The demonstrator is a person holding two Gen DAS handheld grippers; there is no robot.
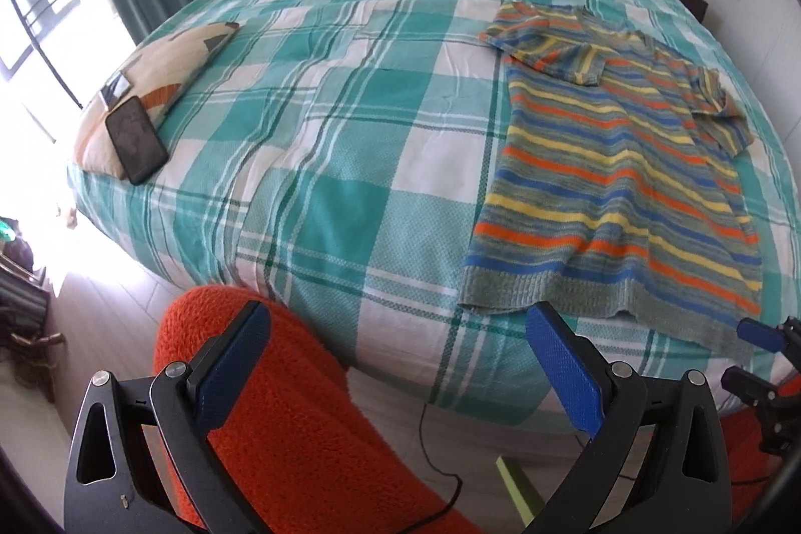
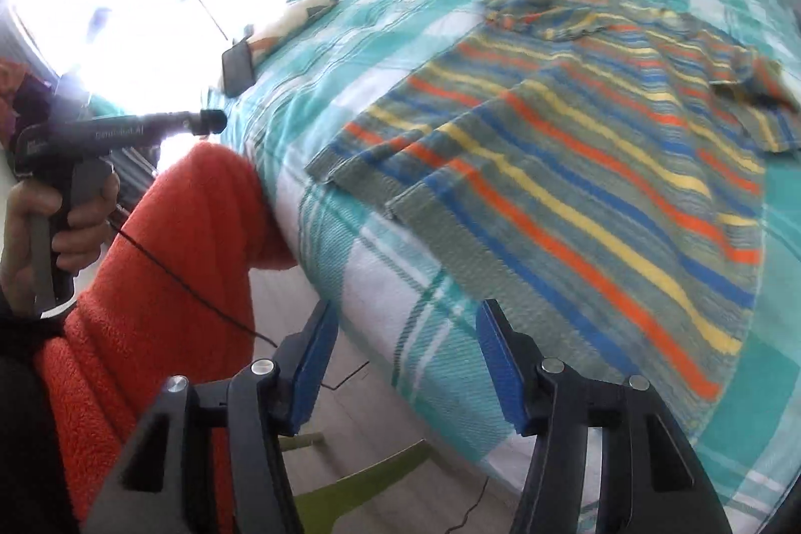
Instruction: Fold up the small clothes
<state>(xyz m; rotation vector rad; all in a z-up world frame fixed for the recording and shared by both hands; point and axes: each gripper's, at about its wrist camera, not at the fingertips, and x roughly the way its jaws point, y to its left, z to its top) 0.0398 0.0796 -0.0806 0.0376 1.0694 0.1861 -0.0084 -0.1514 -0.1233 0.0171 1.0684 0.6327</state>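
Sweater (image 1: 616, 178) flat on bed (image 1: 350, 163) | left hand (image 2: 55, 223) in right view only

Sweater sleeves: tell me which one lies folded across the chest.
The sleeve on the window side of the striped sweater: it is folded inward over the chest. The other sleeve lies bunched at the opposite edge, off the chest.

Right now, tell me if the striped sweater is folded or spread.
Mostly spread: the striped sweater lies flat on the bed, only its sleeves folded inward.
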